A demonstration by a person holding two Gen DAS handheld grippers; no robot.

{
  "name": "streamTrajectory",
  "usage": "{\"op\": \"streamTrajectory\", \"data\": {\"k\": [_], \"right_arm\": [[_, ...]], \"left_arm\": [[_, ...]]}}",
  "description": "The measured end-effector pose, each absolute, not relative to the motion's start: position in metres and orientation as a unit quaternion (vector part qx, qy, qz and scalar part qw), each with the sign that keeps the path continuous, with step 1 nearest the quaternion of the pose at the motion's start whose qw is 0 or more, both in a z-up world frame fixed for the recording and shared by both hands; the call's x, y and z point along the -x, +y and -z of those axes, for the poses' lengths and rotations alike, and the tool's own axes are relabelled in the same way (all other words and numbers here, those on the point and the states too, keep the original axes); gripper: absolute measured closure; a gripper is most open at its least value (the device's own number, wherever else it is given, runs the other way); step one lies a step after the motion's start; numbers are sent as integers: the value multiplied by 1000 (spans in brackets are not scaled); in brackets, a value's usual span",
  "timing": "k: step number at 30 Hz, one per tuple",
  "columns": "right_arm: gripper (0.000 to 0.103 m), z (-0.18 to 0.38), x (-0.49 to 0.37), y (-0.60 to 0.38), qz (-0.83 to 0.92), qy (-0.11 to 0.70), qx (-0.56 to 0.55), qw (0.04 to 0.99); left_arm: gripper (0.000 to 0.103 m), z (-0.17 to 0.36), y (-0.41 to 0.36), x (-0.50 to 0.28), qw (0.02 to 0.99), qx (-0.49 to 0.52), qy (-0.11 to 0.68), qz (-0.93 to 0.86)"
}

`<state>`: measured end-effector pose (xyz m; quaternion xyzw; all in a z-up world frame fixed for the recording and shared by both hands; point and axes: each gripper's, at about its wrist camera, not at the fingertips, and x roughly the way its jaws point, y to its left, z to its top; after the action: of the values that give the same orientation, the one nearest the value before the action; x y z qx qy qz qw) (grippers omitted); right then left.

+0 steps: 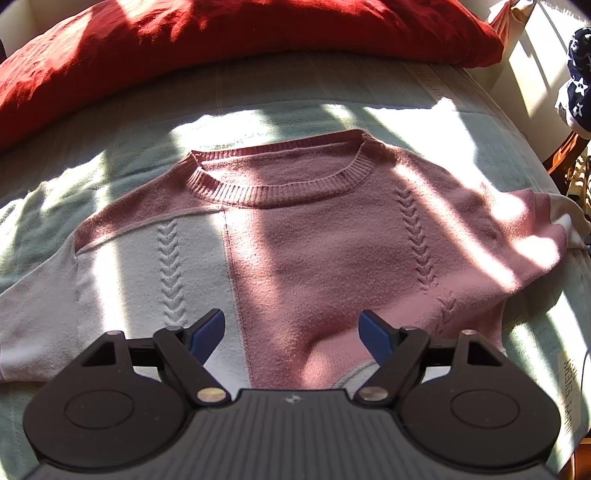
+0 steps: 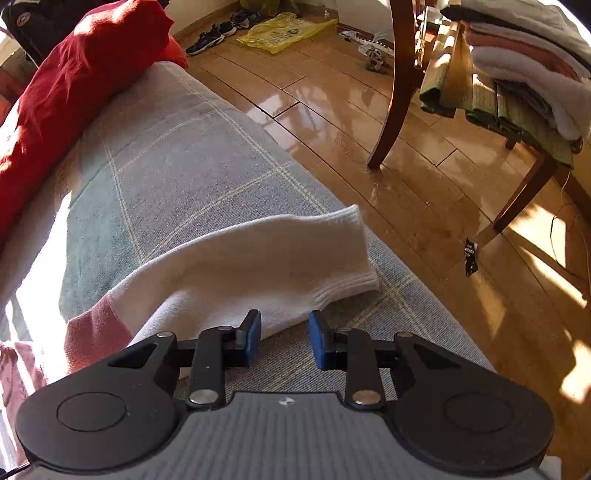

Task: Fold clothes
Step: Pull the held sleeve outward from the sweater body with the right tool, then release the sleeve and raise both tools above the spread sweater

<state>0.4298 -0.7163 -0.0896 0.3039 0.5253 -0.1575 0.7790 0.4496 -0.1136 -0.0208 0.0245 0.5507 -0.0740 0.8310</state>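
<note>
My bed (image 1: pixel 280 85) wears a grey-green checked cover. On it a pink and white sweater (image 1: pixel 314 236) lies flat, front up, its white sleeve (image 2: pixel 266 254) stretched toward the edge. A red pillow (image 1: pixel 207 33) lies beyond.

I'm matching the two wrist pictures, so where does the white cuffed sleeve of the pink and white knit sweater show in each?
Left wrist: the white cuffed sleeve is only a sliver at the far right edge, beyond the sweater's pink shoulder.
Right wrist: it lies across the middle, cuff toward the floor.
Shared landmark: the red cushion along the checked green blanket.
</note>
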Motion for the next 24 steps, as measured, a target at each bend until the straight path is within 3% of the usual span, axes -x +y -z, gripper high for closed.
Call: {"op": "streamTrajectory", "data": {"k": [5, 8, 9, 11, 12, 19, 24], "right_arm": [[67, 127, -417, -729, 168, 466, -442, 748], [69, 132, -417, -732, 179, 444, -468, 743], [72, 130, -417, -732, 181, 441, -466, 745], [92, 123, -418, -731, 186, 441, -444, 757], [95, 119, -416, -731, 189, 439, -438, 761], [96, 95, -403, -729, 237, 472, -364, 767], [88, 70, -409, -696, 247, 493, -260, 793]], "left_arm": [[24, 22, -122, -448, 828, -29, 553, 82], [24, 24, -127, -447, 827, -34, 554, 83], [24, 24, -128, -447, 827, -33, 555, 83], [24, 24, -130, -447, 828, -29, 555, 82], [24, 23, -131, -447, 828, -29, 553, 83], [24, 24, -128, -444, 830, -28, 552, 80], [24, 25, -124, -440, 830, -26, 552, 76]]}}
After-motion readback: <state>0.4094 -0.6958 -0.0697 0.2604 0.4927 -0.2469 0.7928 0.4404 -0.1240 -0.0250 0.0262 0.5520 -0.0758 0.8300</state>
